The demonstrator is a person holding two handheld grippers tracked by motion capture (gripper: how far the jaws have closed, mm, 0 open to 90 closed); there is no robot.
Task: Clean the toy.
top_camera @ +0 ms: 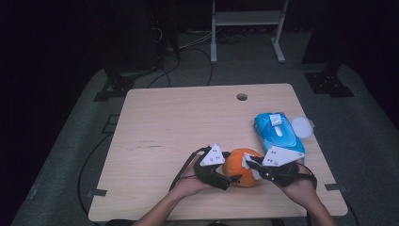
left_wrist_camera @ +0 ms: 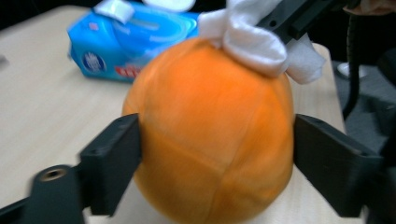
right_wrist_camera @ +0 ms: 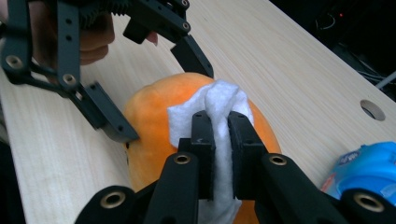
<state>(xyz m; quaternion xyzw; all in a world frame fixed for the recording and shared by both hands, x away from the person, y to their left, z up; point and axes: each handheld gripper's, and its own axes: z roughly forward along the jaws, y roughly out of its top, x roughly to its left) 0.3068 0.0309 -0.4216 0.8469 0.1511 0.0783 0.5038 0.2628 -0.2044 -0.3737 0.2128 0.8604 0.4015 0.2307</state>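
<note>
Dark surroundings frame a pale wooden tabletop, on which an orange ball rests near the front edge, between both hands.

The left tool straddles the ball, one jaw at each flank. Its jaws stand spread; in the left gripper view they sit at the ball's sides, and firm pressure cannot be confirmed. The right tool is pressed together on a folded white wipe, pinching it against the ball's upper surface.

Procedure for wiping, as judged from this arrangement:
1. Close the left tool on the ball's widest band before stroking; a loose ball is likely to roll.
2. Hold the wipe flat to the surface and stroke away from the left jaws.
3. Keep the pinch tight so the wipe cannot slip out.

A blue wipes pack lies behind the right hand, with a white round lid just beside it.
</note>
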